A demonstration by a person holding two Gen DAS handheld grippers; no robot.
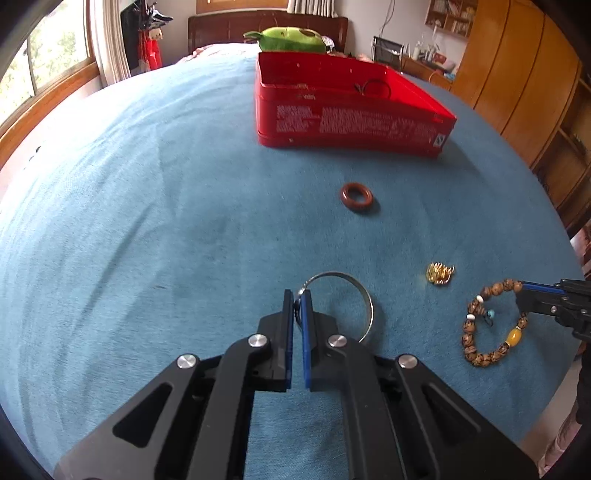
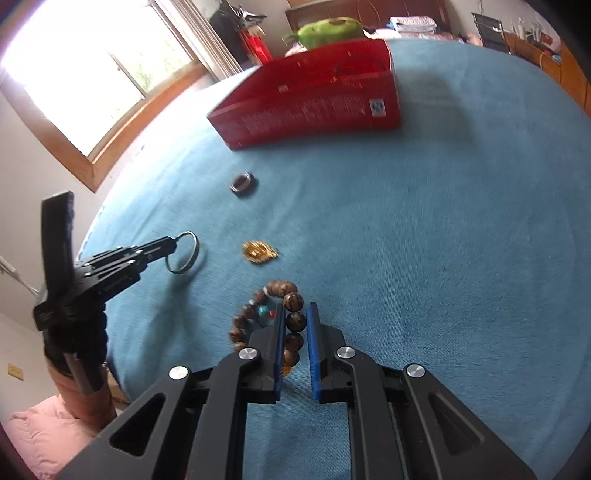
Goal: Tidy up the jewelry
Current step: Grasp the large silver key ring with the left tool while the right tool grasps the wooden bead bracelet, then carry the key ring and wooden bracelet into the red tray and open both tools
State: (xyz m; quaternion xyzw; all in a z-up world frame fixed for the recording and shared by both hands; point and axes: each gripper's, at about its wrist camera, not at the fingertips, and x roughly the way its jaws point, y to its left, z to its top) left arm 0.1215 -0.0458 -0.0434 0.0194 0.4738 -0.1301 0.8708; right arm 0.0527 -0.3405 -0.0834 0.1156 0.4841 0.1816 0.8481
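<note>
Left gripper (image 1: 297,301) fingers pinch the silver bangle (image 1: 364,295); right gripper (image 2: 295,321) fingers clamp the bead bracelet (image 2: 258,314) on the blue bed (image 1: 147,221). Lift both clear, carry level to the red box (image 1: 351,123)

a home bedroom: blue-covered bed (image 1: 147,221), wooden headboard (image 1: 229,29), wardrobe (image 1: 517,74), hanging clothes (image 1: 144,40).

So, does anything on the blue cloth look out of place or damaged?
Nothing looks damaged. The brown ring and the gold piece lie loose outside the red box. The left tool grips the silver bangle; the right tool grips the bead bracelet.
</note>
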